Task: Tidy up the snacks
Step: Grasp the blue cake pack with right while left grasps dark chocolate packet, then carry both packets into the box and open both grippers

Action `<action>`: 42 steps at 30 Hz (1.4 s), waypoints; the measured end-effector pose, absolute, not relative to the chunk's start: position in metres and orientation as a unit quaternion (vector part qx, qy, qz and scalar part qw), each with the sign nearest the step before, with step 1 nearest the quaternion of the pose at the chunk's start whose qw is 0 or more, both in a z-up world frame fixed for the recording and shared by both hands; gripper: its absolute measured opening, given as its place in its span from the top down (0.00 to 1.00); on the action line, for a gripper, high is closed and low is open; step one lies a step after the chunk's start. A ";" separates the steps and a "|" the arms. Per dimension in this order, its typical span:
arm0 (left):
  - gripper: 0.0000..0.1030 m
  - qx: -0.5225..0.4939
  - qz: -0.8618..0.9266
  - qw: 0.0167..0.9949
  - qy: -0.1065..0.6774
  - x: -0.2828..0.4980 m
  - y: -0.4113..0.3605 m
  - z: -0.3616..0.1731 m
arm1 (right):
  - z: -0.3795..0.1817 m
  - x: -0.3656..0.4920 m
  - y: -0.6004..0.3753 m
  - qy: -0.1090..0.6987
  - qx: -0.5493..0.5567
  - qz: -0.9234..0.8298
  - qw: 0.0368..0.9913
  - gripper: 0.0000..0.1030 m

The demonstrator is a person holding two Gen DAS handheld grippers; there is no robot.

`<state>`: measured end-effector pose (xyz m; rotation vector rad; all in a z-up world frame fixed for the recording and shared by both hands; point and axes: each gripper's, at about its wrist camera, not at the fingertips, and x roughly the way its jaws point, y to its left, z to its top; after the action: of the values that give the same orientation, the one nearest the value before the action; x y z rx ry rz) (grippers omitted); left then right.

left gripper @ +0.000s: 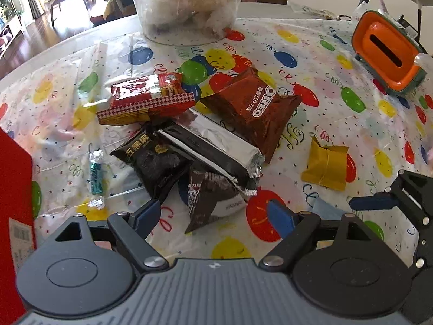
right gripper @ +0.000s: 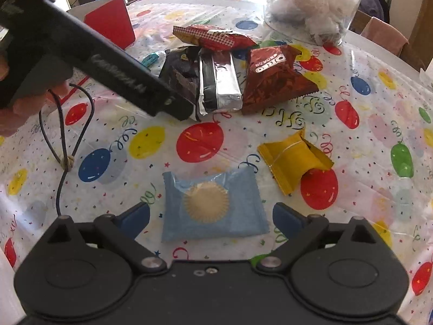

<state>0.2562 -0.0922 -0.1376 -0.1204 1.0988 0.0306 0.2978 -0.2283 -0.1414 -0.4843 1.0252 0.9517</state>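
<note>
The left gripper (left gripper: 215,216) is spread wide and holds nothing, its blue-padded fingers (left gripper: 147,212) low over the surface (left gripper: 311,46), straddling the near corner of a dark brown snack packet (left gripper: 208,197). That packet is the closest piece of a loose heap. Touching or overlapping it are a black packet with gold Chinese lettering (left gripper: 153,159) and a silver-and-black foil pack (left gripper: 213,149). Behind them lie a brown Oreo pouch (left gripper: 254,108) and a red checkered packet (left gripper: 147,100). A small teal wrapped candy (left gripper: 96,174) lies just left of the heap, and a yellow packet (left gripper: 326,163) sits apart on the right.

The right gripper (right gripper: 211,218) is also wide and empty, with a pale blue packet showing a round pastry (right gripper: 212,207) flat on the surface between its fingers (right gripper: 135,216), not pinched. The yellow packet lies near its right side.

Farther out stand a red box (right gripper: 112,23) at the left edge, a clear tub of white-wrapped items (left gripper: 186,2) at the back, and an orange-and-green device (left gripper: 388,54) at the right.

By my judgement the organizing has barely begun: every snack seen is loose on the balloon-print cloth, none visibly sorted or put away. I cannot tell whether the red box or the tub is the intended destination.
</note>
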 end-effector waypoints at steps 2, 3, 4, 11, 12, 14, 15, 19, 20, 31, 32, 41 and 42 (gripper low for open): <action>0.20 -0.055 0.011 0.850 0.523 0.260 -0.093 -0.140 | -0.144 0.299 -0.228 0.469 -0.219 0.432 0.738 0.07; 0.21 -0.054 0.011 0.849 0.525 0.262 -0.093 -0.141 | -0.145 0.300 -0.227 0.470 -0.218 0.431 0.739 0.08; 0.25 -0.055 0.010 0.848 0.528 0.265 -0.093 -0.143 | -0.146 0.302 -0.227 0.471 -0.217 0.429 0.740 0.10; 0.42 -0.073 0.007 0.839 0.539 0.275 -0.087 -0.151 | -0.148 0.300 -0.223 0.460 -0.226 0.429 0.744 0.17; 0.43 -0.076 0.006 0.838 0.540 0.275 -0.086 -0.152 | -0.148 0.298 -0.222 0.456 -0.231 0.429 0.745 0.21; 0.48 -0.079 0.003 0.838 0.541 0.275 -0.085 -0.153 | -0.147 0.296 -0.220 0.450 -0.239 0.430 0.746 0.25; 0.50 -0.081 0.001 0.837 0.541 0.275 -0.084 -0.153 | -0.147 0.295 -0.220 0.448 -0.244 0.428 0.747 0.26; 0.60 -0.095 -0.008 0.838 0.537 0.273 -0.080 -0.153 | -0.146 0.292 -0.219 0.447 -0.244 0.422 0.750 0.30; 0.62 -0.096 -0.011 0.839 0.535 0.272 -0.079 -0.153 | -0.145 0.292 -0.219 0.447 -0.244 0.422 0.750 0.32; 0.68 -0.108 -0.012 0.846 0.521 0.253 -0.069 -0.145 | -0.141 0.286 -0.220 0.457 -0.224 0.400 0.762 0.45; 0.68 -0.110 -0.012 0.847 0.520 0.250 -0.068 -0.144 | -0.140 0.284 -0.221 0.458 -0.222 0.398 0.764 0.45; 0.68 -0.112 -0.013 0.859 0.499 0.211 -0.058 -0.118 | -0.124 0.273 -0.225 0.456 -0.191 0.377 0.783 0.47; 0.68 -0.110 -0.014 0.861 0.496 0.205 -0.057 -0.114 | -0.121 0.271 -0.225 0.454 -0.187 0.377 0.785 0.47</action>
<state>0.2046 -0.0571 -0.1139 -0.2315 1.0402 -0.0290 0.2706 -0.2250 -0.1206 -0.4036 0.9788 0.8130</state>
